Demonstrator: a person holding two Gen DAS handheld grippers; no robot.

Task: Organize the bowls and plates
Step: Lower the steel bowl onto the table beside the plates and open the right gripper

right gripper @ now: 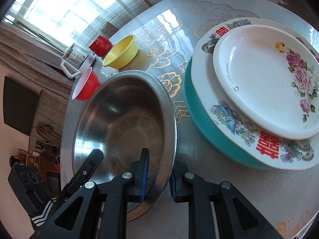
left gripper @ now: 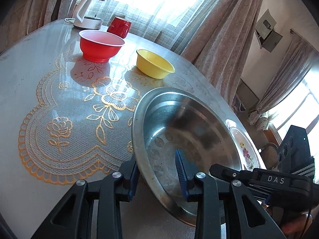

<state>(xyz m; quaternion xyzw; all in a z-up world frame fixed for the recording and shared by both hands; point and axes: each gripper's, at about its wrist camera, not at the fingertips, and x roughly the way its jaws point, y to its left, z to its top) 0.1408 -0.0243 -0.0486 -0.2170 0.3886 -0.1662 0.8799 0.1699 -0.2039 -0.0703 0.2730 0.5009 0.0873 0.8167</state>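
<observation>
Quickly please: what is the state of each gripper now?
Left gripper: astride the steel bowl rim; grip cannot be told.
Right gripper: open, astride that rim.

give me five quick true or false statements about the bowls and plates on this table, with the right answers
1. The steel bowl has a gripper finger on each side of its rim. True.
2. The yellow bowl is stacked inside the red bowl. False: they stand apart on the table.
3. The rose plate lies on top of a larger patterned plate. True.
4. The plate stack rests on a blue tray. False: a teal dish is under it.
5. The red cup stands behind the red bowl, near the kettle. True.
</observation>
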